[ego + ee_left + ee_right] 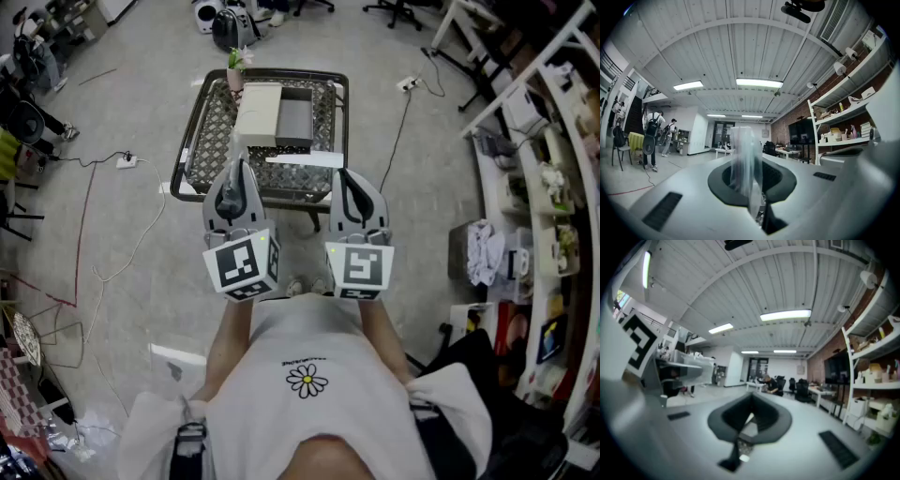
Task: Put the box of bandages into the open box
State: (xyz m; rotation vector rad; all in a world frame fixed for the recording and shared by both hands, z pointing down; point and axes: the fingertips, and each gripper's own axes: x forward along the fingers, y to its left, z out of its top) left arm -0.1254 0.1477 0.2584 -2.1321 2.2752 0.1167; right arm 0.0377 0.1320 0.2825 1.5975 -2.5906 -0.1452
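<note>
At the lower centre of the head view, the left hand-held gripper is clamping what is probably the box of bandages, pale, translucent and too blurred to be sure. Above it, on the desk, the open box is sitting apparently empty. Right of centre, the right hand-held gripper is holding nothing, jaws together. Pickup seems done; the reach and drop are remaining.

We note bright, even light from ceiling strip lamps; shadows on the floor are soft. Both gripper views bend hard at the edges and darken in the corners. The clear plastic sheet in the left gripper's jaws is blurred, as are the close casings.
</note>
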